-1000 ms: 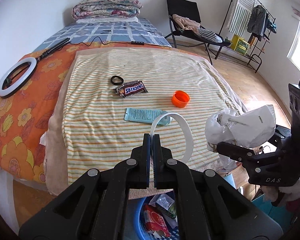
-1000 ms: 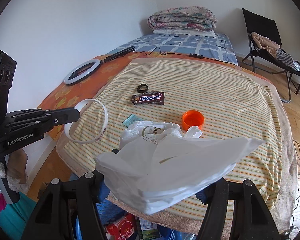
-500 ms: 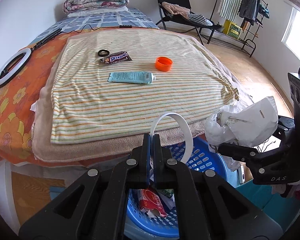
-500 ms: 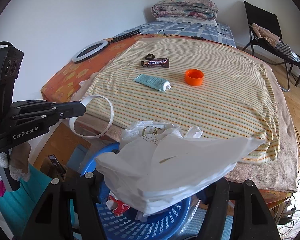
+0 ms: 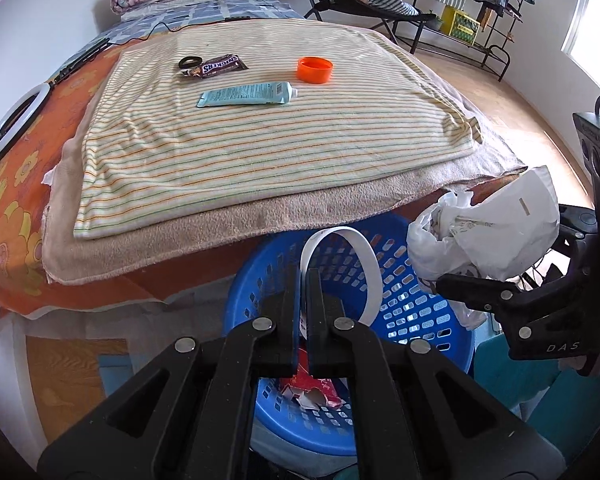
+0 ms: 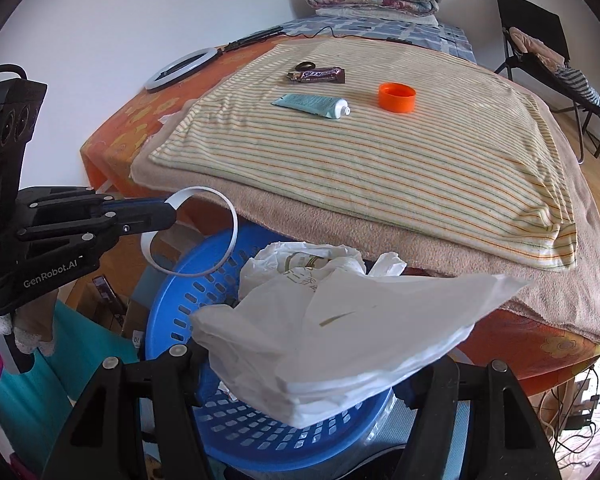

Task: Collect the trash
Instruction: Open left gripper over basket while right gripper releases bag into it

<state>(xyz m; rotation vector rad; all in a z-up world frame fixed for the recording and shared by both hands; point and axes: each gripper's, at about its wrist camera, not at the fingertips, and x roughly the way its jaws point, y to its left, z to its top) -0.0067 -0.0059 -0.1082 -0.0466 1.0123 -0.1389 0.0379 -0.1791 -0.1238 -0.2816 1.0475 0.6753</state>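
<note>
From the left wrist view, our left tool (image 5: 303, 280) is pressed together on a thin white plastic ring (image 5: 342, 270), a flexible strip bent into a loop. We hold it over the blue basket (image 5: 428, 308), a round bin with perforated walls that already has red wrappers at its bottom, presumably so the ring can drop straight in. Beside it our right tool (image 5: 460, 286) carries a crumpled white plastic bag (image 5: 488, 232). On the bed's striped blanket (image 5: 260, 140) there remain a flat teal tube (image 5: 246, 94), an orange cap (image 5: 315, 69), a glossy chocolate-bar wrapper (image 5: 219, 66) and a small black ring (image 5: 190, 62), well apart from the basket.

From the right wrist view, the jaws stand wide because the bag (image 6: 340, 328) is bulky; its soft, wrinkled film bulges between them, above the basket (image 6: 180, 320). The left tool (image 6: 171, 213) pinches the ring (image 6: 230, 236) edge-on, near the basket's rim.
</note>
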